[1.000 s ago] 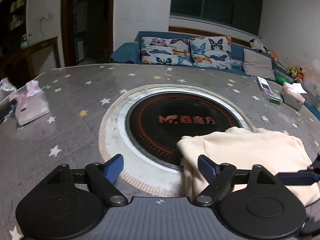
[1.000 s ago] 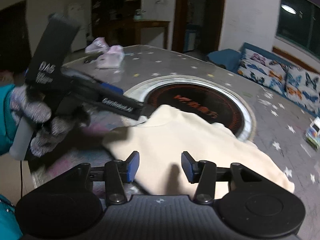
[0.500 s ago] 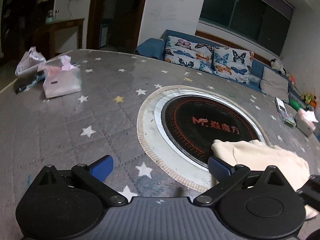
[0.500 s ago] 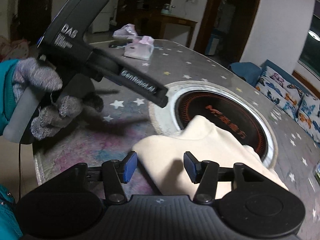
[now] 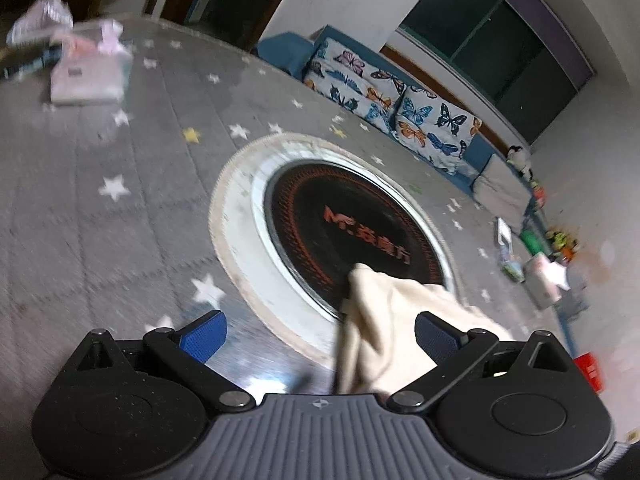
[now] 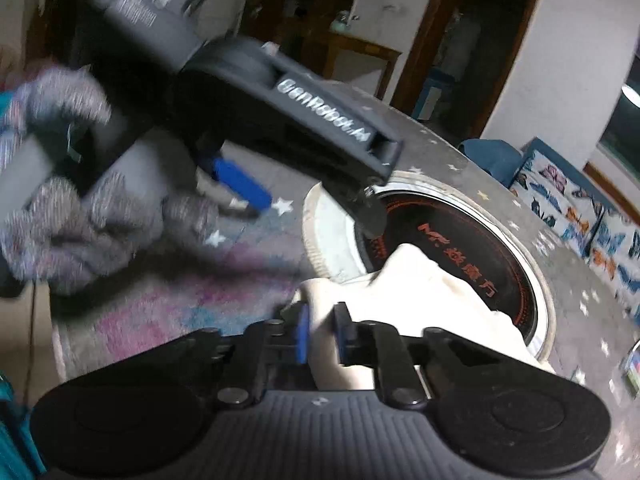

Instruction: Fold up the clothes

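A cream garment (image 5: 384,320) lies bunched on the grey star-patterned table, partly over the black round hob (image 5: 344,224). In the right wrist view the cream garment (image 6: 432,304) has its near edge pinched between the jaws of my right gripper (image 6: 322,336), which is shut on it. My left gripper (image 5: 318,332) is open wide, and the lifted cloth hangs between its blue pads without being pinched. The left gripper's body (image 6: 312,108) shows in the right wrist view, held by a gloved hand (image 6: 60,216) above the table's left part.
A pink tissue pack (image 5: 86,80) and a crumpled bag (image 5: 40,16) lie at the table's far left. A sofa with butterfly cushions (image 5: 400,96) stands behind. Small boxes (image 5: 546,280) sit at the table's right edge. The table cover (image 5: 100,208) is grey with stars.
My right gripper has closed on the garment's near edge and lifted it, bunching the cloth. My left gripper has swung left and tilted, still open.
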A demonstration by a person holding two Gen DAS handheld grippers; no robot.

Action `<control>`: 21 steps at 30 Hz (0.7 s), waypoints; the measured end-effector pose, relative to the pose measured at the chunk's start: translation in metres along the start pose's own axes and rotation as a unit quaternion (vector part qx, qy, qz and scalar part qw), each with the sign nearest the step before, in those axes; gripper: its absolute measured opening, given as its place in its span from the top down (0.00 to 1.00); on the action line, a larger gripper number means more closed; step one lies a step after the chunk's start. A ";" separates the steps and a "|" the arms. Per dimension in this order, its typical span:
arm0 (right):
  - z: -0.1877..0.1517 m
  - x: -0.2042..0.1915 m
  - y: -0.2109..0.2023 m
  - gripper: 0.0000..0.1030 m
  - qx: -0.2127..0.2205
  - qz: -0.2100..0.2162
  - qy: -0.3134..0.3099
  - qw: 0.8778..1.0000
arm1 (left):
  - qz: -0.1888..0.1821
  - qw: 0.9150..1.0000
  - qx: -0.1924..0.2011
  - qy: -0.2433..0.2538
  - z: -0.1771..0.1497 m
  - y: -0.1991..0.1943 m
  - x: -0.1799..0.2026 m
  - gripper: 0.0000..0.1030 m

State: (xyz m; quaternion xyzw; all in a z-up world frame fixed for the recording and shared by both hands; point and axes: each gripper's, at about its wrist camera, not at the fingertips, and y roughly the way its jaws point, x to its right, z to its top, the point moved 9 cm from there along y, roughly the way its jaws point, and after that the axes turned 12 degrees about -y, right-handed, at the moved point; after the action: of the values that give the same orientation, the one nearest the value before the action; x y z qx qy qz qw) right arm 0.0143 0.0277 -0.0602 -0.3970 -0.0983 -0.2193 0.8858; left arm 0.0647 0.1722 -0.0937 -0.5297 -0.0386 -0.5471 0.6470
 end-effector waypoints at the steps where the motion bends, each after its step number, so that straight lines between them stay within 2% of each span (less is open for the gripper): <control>1: 0.000 0.005 -0.003 0.92 0.006 0.003 0.014 1.000 | -0.005 1.000 -0.007 -0.011 -0.001 0.002 0.001 0.02; 4: 0.001 0.015 -0.014 0.94 0.021 0.006 0.044 0.999 | -0.017 0.999 -0.028 -0.040 -0.004 0.008 0.006 0.02; 11: -0.001 0.035 -0.036 0.94 0.052 0.019 0.099 0.994 | -0.026 0.996 -0.053 -0.066 -0.014 0.023 0.020 0.10; 15: -0.004 0.034 -0.044 0.94 0.060 0.024 0.102 0.993 | -0.039 0.993 -0.065 -0.093 -0.016 0.029 0.025 0.13; 21: -0.008 0.031 -0.047 0.94 0.070 0.033 0.106 0.991 | -0.049 0.991 -0.076 -0.102 -0.023 0.037 0.031 0.30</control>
State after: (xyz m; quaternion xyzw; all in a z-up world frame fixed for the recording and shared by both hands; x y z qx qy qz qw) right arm 0.0198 -0.0154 -0.0233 -0.3120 -0.0059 -0.2228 0.9236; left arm 0.0923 0.1289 -0.1077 -0.6283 -0.0884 -0.5223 0.5697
